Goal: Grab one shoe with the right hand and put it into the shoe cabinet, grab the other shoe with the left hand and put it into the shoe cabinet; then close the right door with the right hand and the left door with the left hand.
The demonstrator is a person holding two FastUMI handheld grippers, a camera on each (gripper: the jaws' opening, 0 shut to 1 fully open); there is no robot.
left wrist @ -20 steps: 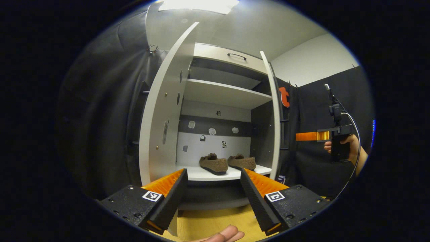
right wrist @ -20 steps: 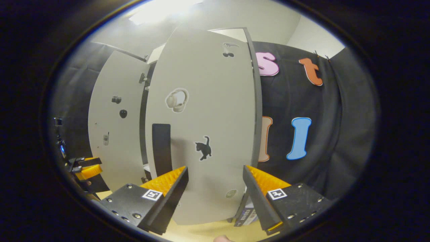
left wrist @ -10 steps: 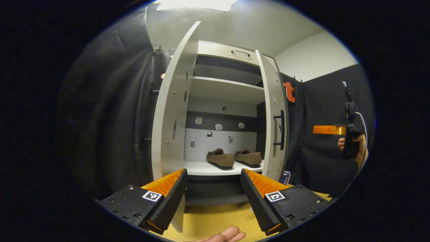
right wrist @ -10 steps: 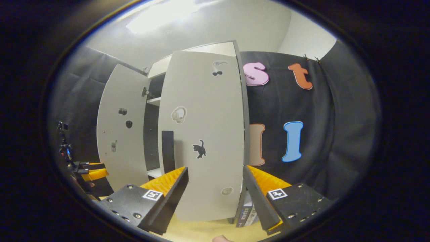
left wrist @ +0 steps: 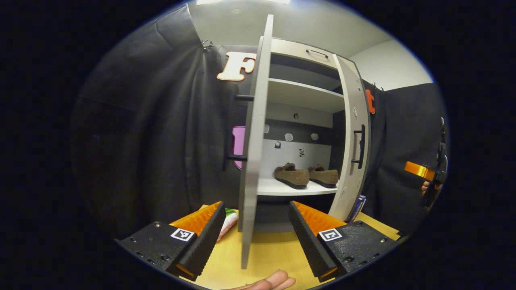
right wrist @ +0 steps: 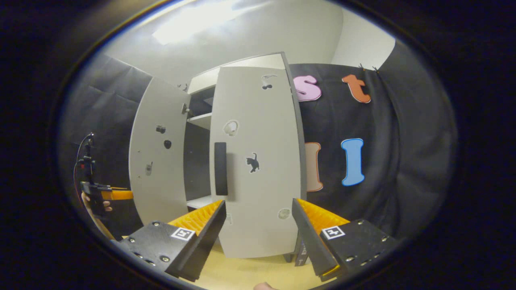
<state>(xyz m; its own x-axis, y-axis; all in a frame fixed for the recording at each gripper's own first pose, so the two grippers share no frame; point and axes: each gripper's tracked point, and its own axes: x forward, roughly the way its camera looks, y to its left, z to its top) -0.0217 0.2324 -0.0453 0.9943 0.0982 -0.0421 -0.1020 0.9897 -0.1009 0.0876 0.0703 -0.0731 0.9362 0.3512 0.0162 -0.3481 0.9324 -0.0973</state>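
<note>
Shoes (left wrist: 306, 176) sit side by side on the cabinet's lower shelf (left wrist: 290, 188), beyond my left tool (left wrist: 255, 225), fingers spread and empty, facing the left door (left wrist: 253, 141) edge-on. My right tool (right wrist: 258, 225), equally spread and empty, faces the nearly closed right door (right wrist: 258, 161).
</note>
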